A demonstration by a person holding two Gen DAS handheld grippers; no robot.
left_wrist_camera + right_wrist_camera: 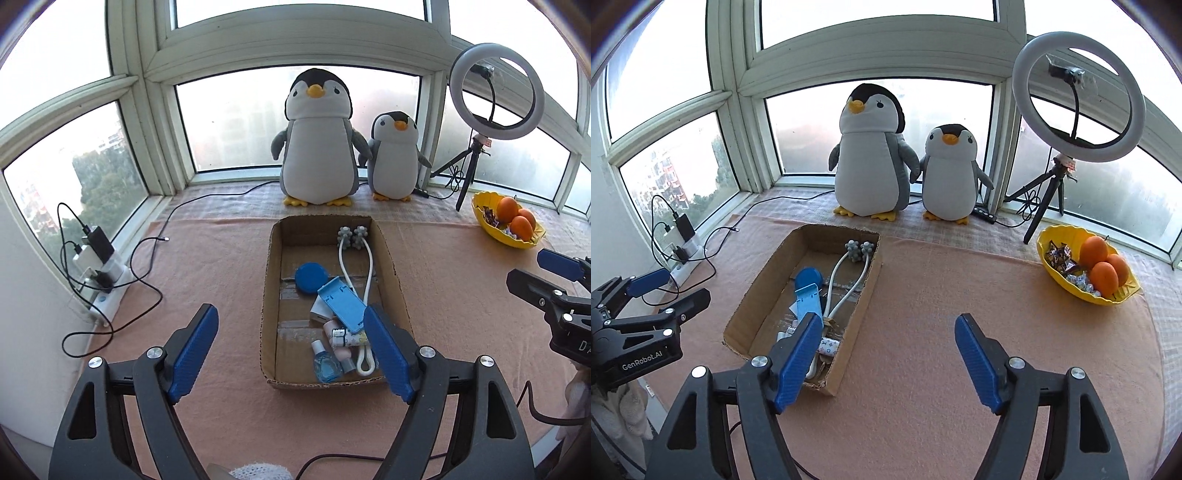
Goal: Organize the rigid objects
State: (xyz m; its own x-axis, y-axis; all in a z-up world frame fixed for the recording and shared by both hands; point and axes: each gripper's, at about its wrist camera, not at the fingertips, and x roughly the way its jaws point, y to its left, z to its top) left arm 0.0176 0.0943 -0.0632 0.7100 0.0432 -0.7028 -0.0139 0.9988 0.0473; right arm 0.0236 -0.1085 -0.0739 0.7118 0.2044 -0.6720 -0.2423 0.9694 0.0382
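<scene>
An open cardboard box lies on the pink cloth. Inside are a blue round case, a light blue phone stand, a white roller massager with grey heads, a small blue bottle, a white adapter and small tubes. My left gripper is open and empty, just before the box's near end. My right gripper is open and empty, over the cloth right of the box. Each gripper shows in the other's view: the right one, the left one.
Two plush penguins stand at the window behind the box. A yellow bowl with oranges and sweets sits at the right. A ring light on a tripod stands behind it. A power strip with chargers and cables lies at the left.
</scene>
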